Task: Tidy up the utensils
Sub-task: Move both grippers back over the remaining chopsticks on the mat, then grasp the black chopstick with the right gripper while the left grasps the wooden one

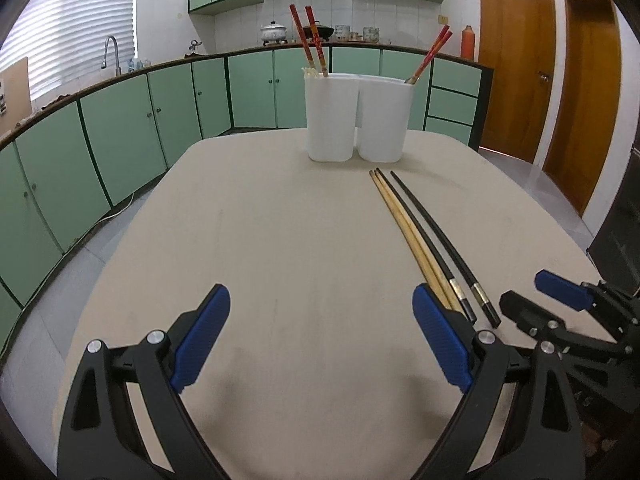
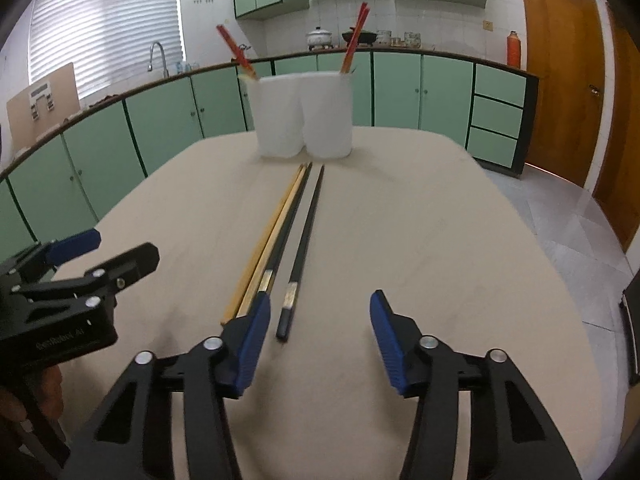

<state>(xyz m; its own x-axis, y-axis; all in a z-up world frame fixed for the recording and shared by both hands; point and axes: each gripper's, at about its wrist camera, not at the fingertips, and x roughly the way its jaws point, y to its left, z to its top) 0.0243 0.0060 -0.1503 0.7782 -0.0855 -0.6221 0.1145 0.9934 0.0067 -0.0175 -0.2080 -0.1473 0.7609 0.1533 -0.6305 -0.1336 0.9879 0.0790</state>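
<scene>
Mint-green kitchen cabinets [image 1: 120, 128] curve behind a pale beige table [image 1: 280, 240], at whose far end stands a white plastic two-compartment utensil holder [image 1: 356, 116] with red chopsticks [image 1: 310, 40] leaning in each compartment. Near its base, two yellow wooden chopsticks [image 1: 404, 232] and two black chopsticks with metal bands [image 1: 436, 240] lie side by side, pointing toward the holder. Hovering over bare tabletop, the left gripper [image 1: 320, 344] is spread wide and holds nothing. Just to its right, the right gripper [image 2: 318, 332] is likewise released, its blue pads [image 2: 252, 344] straddling the near end of one black chopstick.
</scene>
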